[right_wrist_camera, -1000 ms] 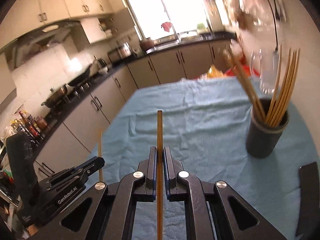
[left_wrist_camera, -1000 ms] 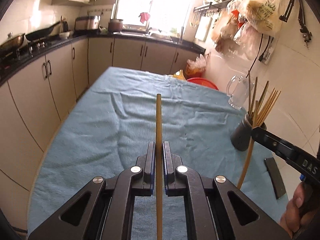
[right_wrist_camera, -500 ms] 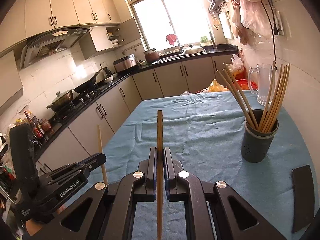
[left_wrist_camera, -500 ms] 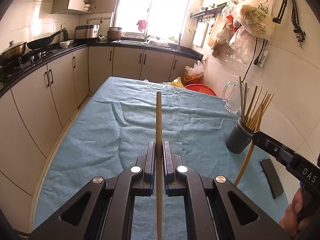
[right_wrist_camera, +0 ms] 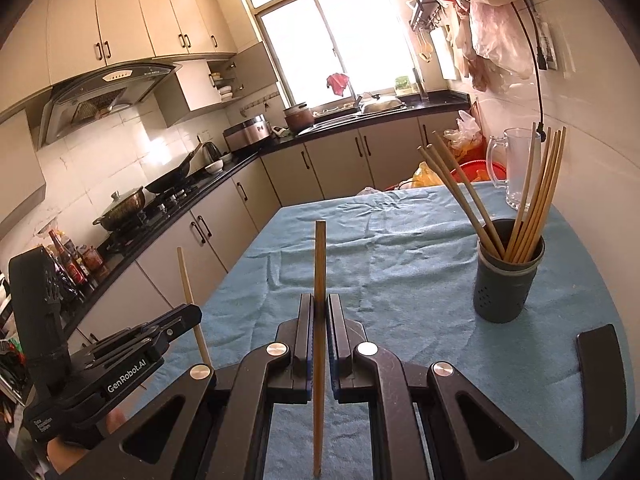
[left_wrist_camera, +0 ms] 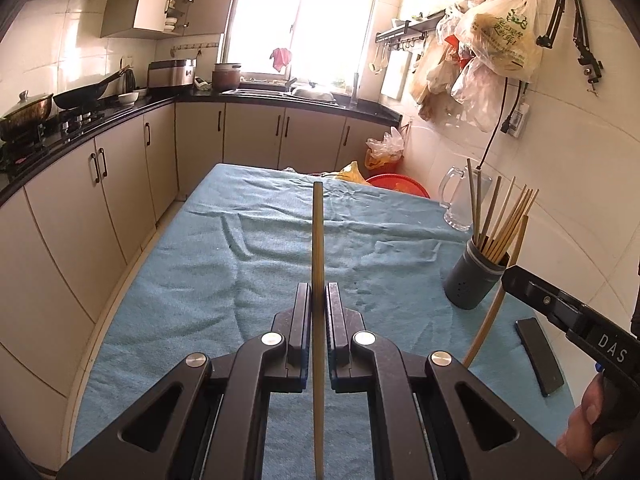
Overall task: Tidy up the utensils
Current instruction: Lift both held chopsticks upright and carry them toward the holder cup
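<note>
My left gripper (left_wrist_camera: pixel 318 292) is shut on a wooden chopstick (left_wrist_camera: pixel 317 240) that points forward over the blue cloth. My right gripper (right_wrist_camera: pixel 319 304) is shut on another wooden chopstick (right_wrist_camera: pixel 320 264). A dark grey holder (right_wrist_camera: pixel 506 280) with several chopsticks stands on the cloth, right of the right gripper; it also shows in the left wrist view (left_wrist_camera: pixel 474 276). In the left wrist view the right gripper (left_wrist_camera: pixel 516 276) holds its chopstick (left_wrist_camera: pixel 496 304) just beside the holder. In the right wrist view the left gripper (right_wrist_camera: pixel 192 316) is at lower left with its chopstick (right_wrist_camera: pixel 192 304).
A blue cloth (left_wrist_camera: pixel 240 264) covers the table. A glass mug (right_wrist_camera: pixel 516 168) stands behind the holder by the tiled wall. A black phone (right_wrist_camera: pixel 600 388) lies at the right front. Kitchen cabinets (left_wrist_camera: pixel 80 200) run along the left.
Both views have pulled back and risen a little. The holder now sits slightly farther from both grippers. Both grippers stay shut on their chopsticks.
</note>
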Tool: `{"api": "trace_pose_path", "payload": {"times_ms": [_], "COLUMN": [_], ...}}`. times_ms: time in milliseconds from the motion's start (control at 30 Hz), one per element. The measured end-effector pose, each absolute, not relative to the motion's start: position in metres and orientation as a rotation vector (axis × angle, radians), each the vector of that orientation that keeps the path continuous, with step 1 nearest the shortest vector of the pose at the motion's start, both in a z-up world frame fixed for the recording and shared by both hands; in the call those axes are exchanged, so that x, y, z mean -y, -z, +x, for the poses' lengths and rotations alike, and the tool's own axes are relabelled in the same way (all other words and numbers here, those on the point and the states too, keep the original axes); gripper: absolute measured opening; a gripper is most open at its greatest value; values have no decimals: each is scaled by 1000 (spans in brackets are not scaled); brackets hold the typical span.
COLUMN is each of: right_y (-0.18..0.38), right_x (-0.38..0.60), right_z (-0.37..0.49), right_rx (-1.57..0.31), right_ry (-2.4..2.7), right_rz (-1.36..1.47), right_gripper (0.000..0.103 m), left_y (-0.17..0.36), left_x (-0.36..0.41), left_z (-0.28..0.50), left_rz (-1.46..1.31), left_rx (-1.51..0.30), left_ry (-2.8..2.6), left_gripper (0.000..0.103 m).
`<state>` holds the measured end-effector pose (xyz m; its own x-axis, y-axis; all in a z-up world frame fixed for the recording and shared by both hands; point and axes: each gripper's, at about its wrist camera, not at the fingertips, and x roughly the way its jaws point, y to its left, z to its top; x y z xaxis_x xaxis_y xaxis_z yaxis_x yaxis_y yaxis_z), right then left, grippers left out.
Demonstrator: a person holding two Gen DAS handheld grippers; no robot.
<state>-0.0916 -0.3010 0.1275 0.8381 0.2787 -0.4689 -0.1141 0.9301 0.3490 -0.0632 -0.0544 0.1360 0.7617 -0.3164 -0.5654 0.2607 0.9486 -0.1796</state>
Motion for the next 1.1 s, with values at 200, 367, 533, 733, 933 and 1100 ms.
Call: {"api": "trace_pose_path", "payload": {"times_ms": [200, 367, 533, 733, 933, 1100], "right_y": [-130, -134, -138, -139, -143, -143], "right_x": [304, 310, 315, 320, 326, 330], "right_z": [-99, -107, -116, -122, -126, -129], "right_rx": [-534, -520, -509, -500, -490, -489], "right_ry": [-206, -200, -194, -187, -178, -174], "right_rz": [327, 331, 338, 348, 357, 366], "right_gripper": [6, 6, 6, 6, 6, 6], "left_y": [-141, -145, -149, -152, -154, -154], "left_x": [58, 62, 64, 67, 70, 70], "left_z": [-68, -74, -79, -83, -85, -86], "left_rz": [-85, -81, -77, -72, -69, -65], "left_rx": [-624, -617, -608, -603, -597, -596], "left_ry": [321, 329, 337, 343, 346, 345], "left_gripper": [6, 6, 6, 6, 6, 6]}}
